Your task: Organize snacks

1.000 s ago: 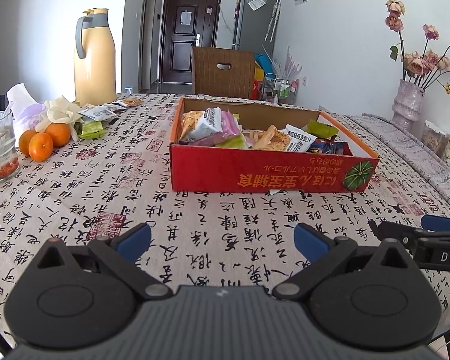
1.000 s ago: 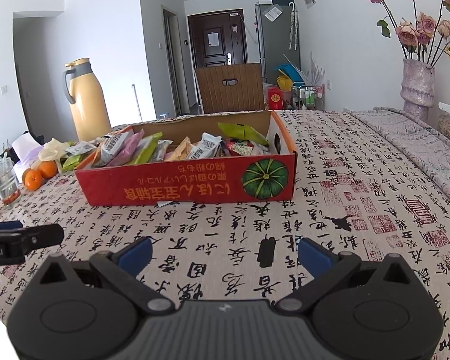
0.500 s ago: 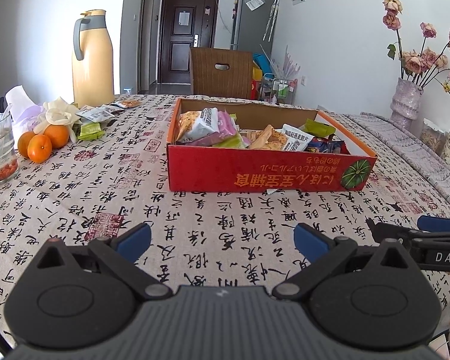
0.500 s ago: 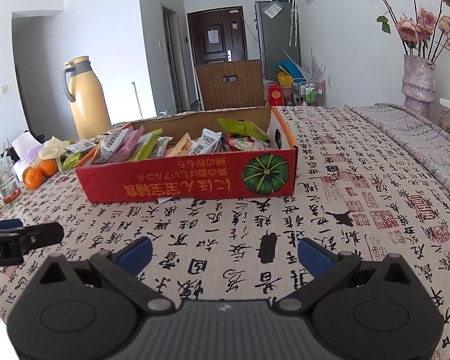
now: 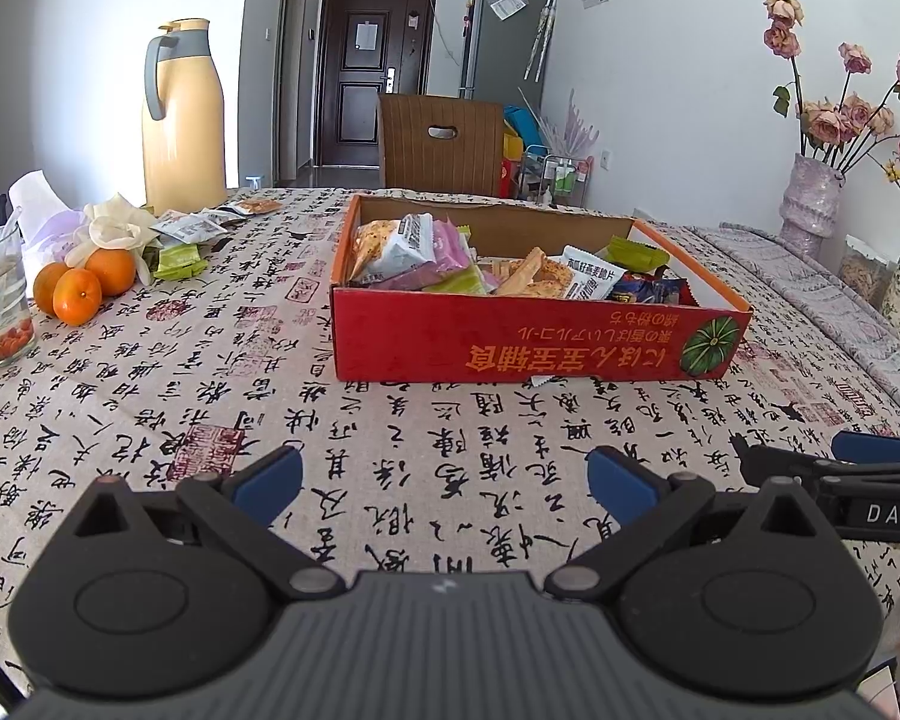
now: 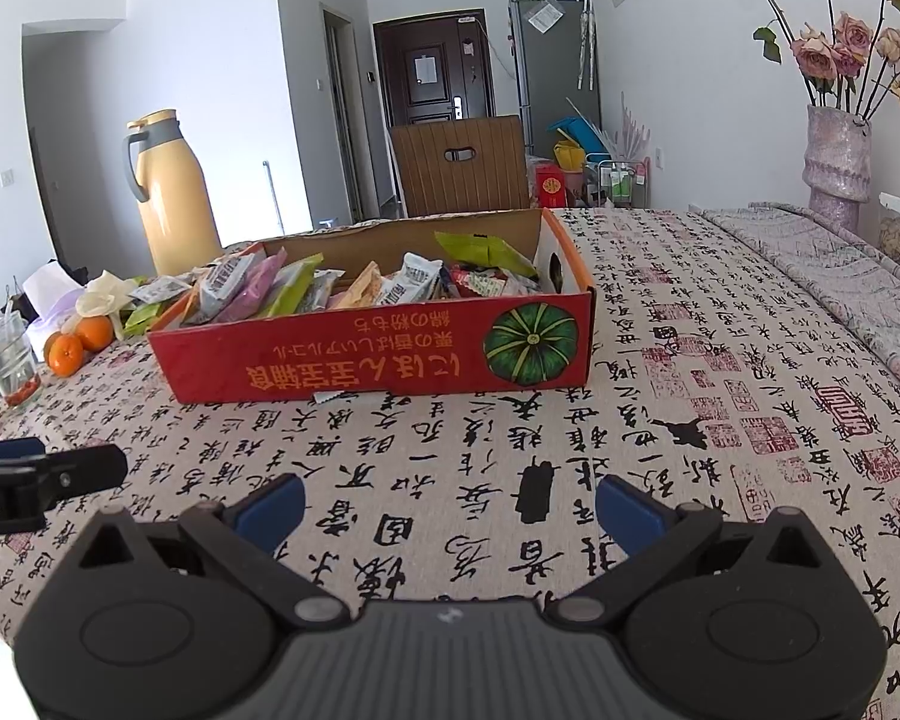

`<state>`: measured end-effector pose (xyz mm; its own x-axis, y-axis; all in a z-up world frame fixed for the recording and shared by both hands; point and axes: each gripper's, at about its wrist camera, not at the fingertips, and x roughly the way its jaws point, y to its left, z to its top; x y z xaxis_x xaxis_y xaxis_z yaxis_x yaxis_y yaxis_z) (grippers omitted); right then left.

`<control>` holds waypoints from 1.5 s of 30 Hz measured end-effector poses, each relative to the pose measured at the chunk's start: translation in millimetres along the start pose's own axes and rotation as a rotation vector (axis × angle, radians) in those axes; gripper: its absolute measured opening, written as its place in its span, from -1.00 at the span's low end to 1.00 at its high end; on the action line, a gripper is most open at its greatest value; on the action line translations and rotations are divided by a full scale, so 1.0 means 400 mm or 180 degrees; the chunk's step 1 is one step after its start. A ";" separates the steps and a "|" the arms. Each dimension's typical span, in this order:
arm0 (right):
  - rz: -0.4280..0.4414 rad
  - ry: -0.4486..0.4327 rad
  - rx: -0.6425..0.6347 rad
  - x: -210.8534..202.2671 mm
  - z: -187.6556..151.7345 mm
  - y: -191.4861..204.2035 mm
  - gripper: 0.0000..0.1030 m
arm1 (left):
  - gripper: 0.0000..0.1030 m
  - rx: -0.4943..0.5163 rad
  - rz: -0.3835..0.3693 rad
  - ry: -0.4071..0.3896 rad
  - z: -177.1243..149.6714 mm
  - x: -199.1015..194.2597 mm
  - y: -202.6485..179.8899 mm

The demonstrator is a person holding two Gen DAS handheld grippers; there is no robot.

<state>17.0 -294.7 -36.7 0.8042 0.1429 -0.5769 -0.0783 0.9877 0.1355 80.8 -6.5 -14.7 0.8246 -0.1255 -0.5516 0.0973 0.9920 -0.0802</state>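
A red cardboard box [image 5: 534, 345] with a pumpkin print stands mid-table, holding several snack packets [image 5: 426, 258]; it also shows in the right wrist view [image 6: 366, 360]. More loose packets [image 5: 189, 228] lie on the cloth at the far left by the jug. My left gripper [image 5: 444, 486] is open and empty, low over the cloth in front of the box. My right gripper [image 6: 450, 507] is open and empty, to the right of the left one, also short of the box.
A tall yellow jug [image 5: 180, 120], oranges [image 5: 81, 285] and a glass [image 5: 0, 306] stand at the left. A vase of roses [image 5: 813, 204] stands at the far right. A wooden chair [image 5: 441, 141] is behind the table. One packet corner [image 5: 543, 382] pokes from under the box.
Both grippers have drifted slightly toward the box and lower; jaws stay open. Nothing on the table has moved.
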 end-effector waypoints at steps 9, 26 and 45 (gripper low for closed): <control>0.0000 0.0004 0.0000 0.000 0.000 0.000 1.00 | 1.00 -0.0001 0.0001 0.0001 0.000 0.000 0.000; -0.0001 0.0012 -0.0002 0.001 -0.002 -0.001 1.00 | 1.00 0.0007 -0.0009 0.0002 -0.007 -0.003 -0.002; -0.0003 0.0023 -0.0004 0.000 -0.008 0.000 1.00 | 1.00 0.0012 -0.0021 0.0004 -0.009 -0.003 -0.004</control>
<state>15.1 -294.7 -39.3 0.8000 0.1425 -0.5829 -0.0784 0.9879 0.1340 77.8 -8.1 -16.8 0.8232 -0.1319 -0.5522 0.1049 0.9912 -0.0805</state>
